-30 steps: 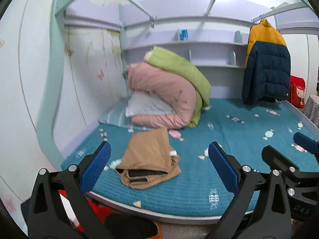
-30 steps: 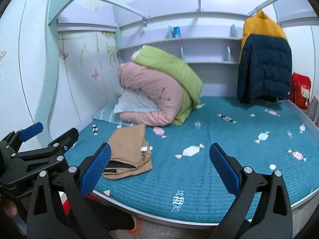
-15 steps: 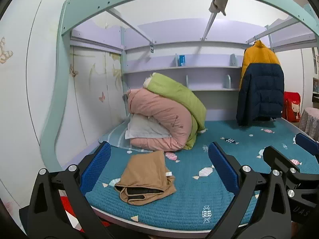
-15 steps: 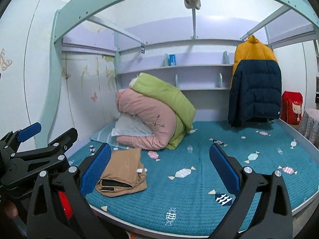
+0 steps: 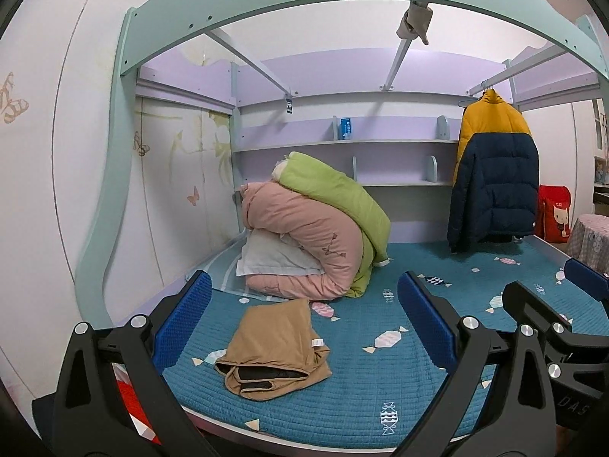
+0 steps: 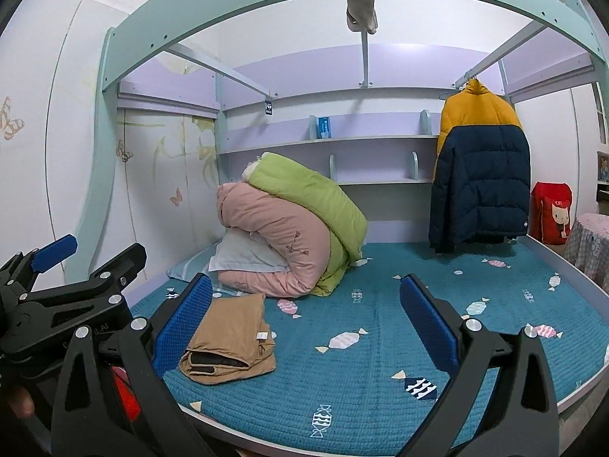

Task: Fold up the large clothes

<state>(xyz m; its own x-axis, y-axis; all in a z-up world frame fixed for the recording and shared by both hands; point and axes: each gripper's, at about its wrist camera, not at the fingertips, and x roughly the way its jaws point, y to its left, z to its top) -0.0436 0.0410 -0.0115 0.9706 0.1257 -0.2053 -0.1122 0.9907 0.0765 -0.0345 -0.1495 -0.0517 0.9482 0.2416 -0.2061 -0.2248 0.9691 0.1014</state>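
A folded tan garment (image 5: 276, 346) with a dark lining lies on the teal bed cover (image 5: 380, 388) near the front left edge; it also shows in the right wrist view (image 6: 232, 341). My left gripper (image 5: 304, 323) is open and empty, held back from the bed in front of the garment. My right gripper (image 6: 306, 323) is open and empty, to the right of the left one. The right gripper shows at the right edge of the left wrist view (image 5: 548, 312), and the left gripper at the left edge of the right wrist view (image 6: 76, 282).
Rolled pink (image 5: 304, 243) and green (image 5: 335, 194) quilts and a pillow (image 5: 274, 259) sit at the back left. A yellow and navy puffer jacket (image 5: 495, 182) hangs at the back right. A red bag (image 5: 555, 217) stands beside it. A pale green bed frame (image 5: 304, 3) arches overhead.
Both grippers have pulled back and tilted up from the bed; the frame arch has come into view. The folded garment lies still. Both grippers stay open.
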